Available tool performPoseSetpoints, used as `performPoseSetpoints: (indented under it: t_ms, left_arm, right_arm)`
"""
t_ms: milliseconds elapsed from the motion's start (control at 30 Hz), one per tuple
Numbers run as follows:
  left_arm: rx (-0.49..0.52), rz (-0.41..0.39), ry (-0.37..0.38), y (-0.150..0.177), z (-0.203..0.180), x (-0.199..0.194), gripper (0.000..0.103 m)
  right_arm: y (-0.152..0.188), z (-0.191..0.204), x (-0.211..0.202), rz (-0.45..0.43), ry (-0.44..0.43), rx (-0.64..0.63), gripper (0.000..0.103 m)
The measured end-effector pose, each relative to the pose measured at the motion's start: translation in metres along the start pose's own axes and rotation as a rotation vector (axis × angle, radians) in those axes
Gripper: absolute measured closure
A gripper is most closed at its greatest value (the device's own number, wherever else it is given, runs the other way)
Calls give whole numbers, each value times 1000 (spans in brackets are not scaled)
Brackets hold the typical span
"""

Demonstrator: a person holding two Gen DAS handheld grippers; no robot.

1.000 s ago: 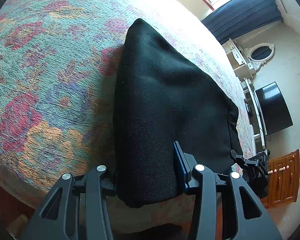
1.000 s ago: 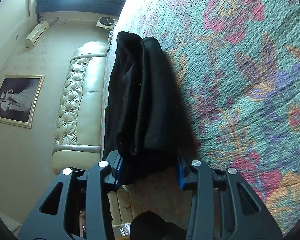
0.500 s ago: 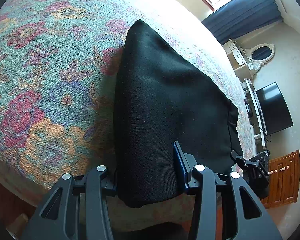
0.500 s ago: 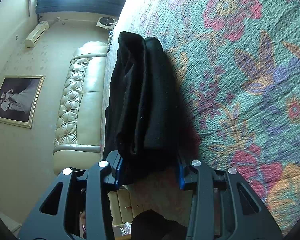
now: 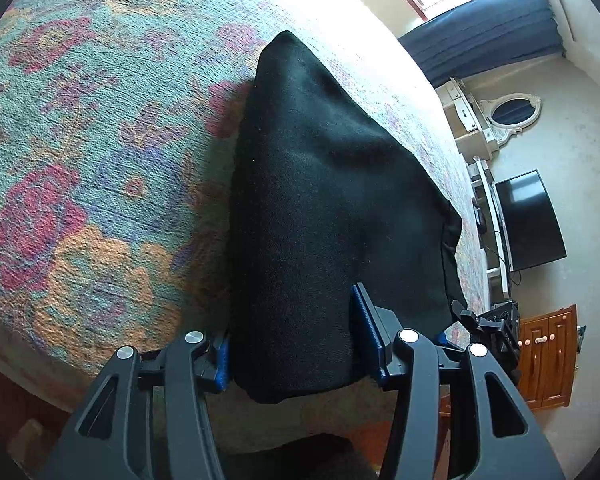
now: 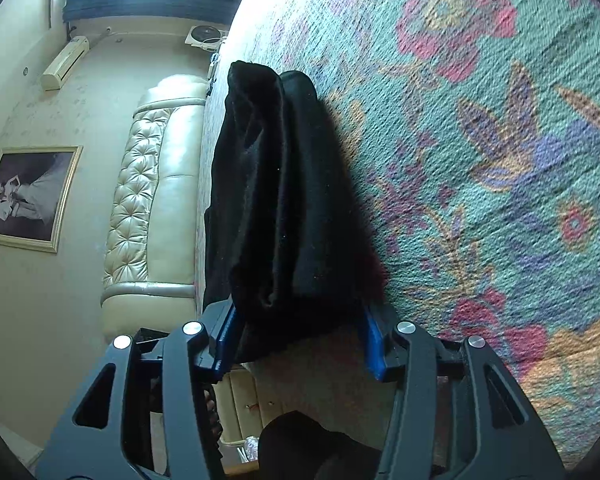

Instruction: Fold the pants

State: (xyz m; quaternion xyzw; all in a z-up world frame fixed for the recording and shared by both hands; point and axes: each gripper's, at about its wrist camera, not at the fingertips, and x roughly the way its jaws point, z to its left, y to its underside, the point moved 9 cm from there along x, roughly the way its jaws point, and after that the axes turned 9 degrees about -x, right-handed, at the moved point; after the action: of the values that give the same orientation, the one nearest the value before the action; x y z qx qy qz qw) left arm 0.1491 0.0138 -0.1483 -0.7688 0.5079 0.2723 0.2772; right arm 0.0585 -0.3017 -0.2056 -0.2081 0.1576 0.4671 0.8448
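With both the left gripper (image 5: 290,338) and right gripper (image 6: 296,338) opening around the folded pants (image 5: 324,208), a dragging pad could undo the fold.

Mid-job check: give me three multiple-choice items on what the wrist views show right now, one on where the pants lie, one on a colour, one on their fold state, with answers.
1. Where do the pants lie?
A. on the floral bedspread, near its edge
B. on the floor
C. on the TV stand

2. What colour are the pads of the left tongs?
A. red
B. blue
C. white

3. What state are the pants in?
A. spread out flat at full length
B. hanging from a hook
C. folded into a thick stacked bundle

Answers:
1 A, the black cloth rests on the patterned cover, with the near end at the bed's edge.
2 B, the left wrist view shows blue pads either side of the cloth.
3 C, the right wrist view shows several layers stacked between the opening right tongs.
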Motion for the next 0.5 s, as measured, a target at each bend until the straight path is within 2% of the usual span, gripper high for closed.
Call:
performPoseSetpoints:
  t_ms: [33, 100, 267, 367, 433, 500]
  left_arm:
    - [-1, 5, 11, 0, 0, -5, 53]
    - [1, 3, 34, -2, -1, -13, 53]
    - [-24, 57, 102, -9, 2, -19, 53]
    - [61, 65, 48, 8, 9, -29, 53]
    - [131, 38, 8, 16, 11, -40, 53]
    - [151, -15, 19, 11, 7, -54, 53]
  right_arm:
    - [-3, 1, -5, -1, 26, -30, 47]
    - [-15, 2, -15, -20, 71, -76, 37]
    - [-59, -2, -28, -81, 21, -67, 29]
    - [-81, -4, -20, -89, -1, -65, 27]
    - [-90, -5, -8, -77, -4, -69, 27]
    - [-100, -5, 5, -68, -8, -73, 27]
